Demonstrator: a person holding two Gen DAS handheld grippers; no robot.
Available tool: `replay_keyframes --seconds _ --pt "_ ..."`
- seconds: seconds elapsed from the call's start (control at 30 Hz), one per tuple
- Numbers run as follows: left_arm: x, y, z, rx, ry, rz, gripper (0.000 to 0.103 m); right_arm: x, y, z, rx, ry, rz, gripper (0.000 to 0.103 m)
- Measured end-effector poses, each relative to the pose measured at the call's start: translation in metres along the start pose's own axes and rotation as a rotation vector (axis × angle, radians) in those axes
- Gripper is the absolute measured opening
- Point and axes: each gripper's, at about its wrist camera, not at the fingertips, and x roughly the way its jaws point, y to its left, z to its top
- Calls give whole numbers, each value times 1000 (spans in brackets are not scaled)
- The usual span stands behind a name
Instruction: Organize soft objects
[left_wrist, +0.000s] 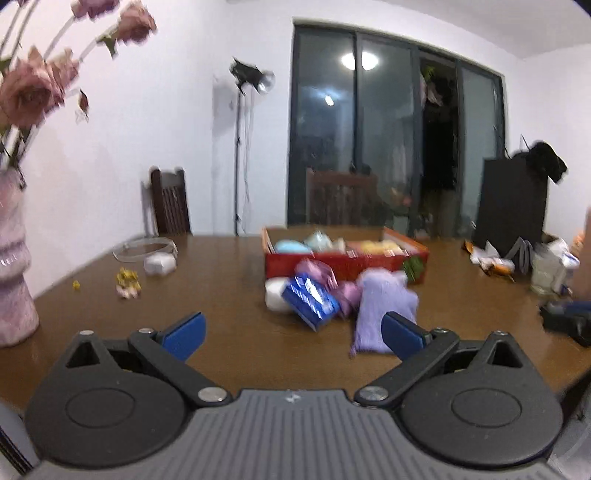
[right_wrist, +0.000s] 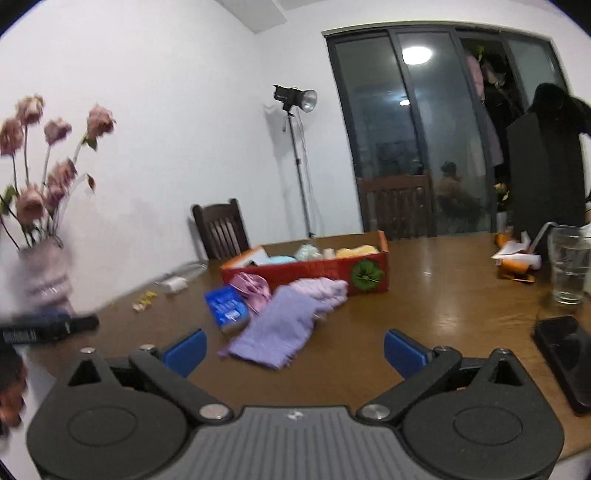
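Observation:
A red cardboard box (left_wrist: 347, 264) (right_wrist: 321, 269) stands mid-table with several pastel soft items inside. In front of it lie a lilac knitted cloth (left_wrist: 380, 306) (right_wrist: 284, 325), a pink pouch (left_wrist: 317, 273) (right_wrist: 253, 286), a blue packet (left_wrist: 310, 299) (right_wrist: 227, 306) and a white roll (left_wrist: 275, 297). My left gripper (left_wrist: 293, 332) hovers above the table short of this pile, jaws wide and empty. My right gripper (right_wrist: 295, 349) is likewise open and empty, the lilac cloth lying just beyond its fingertips.
A pink vase of dried roses (left_wrist: 14, 258) (right_wrist: 44, 273) stands at the left table edge. A drinking glass (right_wrist: 569, 264), a dark phone (right_wrist: 569, 354) and wrappers (left_wrist: 491, 258) sit on the right. Wooden chairs (right_wrist: 221, 229) line the far side.

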Motion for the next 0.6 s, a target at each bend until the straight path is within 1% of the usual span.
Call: replay_keyframes --seconds 0.07,0.17,0.23,0.3,0.37,0.43,0.53,0.6 --pt "0 -2 0 -20 -8 4 103 2 0 -5 8 -2 -24 103" --pt "3 -3 -5 -17 16 -28 103 10 -1 -8 34 7 -45 103" --pt "9 -4 -12 -17 34 -26 103 16 -2 -12 37 29 -39 103" --pt "25 -8 -20 -40 75 -23 103 25 -3 -16 49 71 -13 100" --pt "48 -16 -26 -51 138 -37 103 37 -4 -21 66 99 4 96" --pt "66 -25 -29 -58 165 -70 103 51 -5 -23 72 123 2 93" --pt "96 -42 -28 -34 190 -115 103 66 -9 -18 93 124 7 91" --pt "112 -52 -29 -21 197 -146 103 81 -12 -10 96 132 6 83"
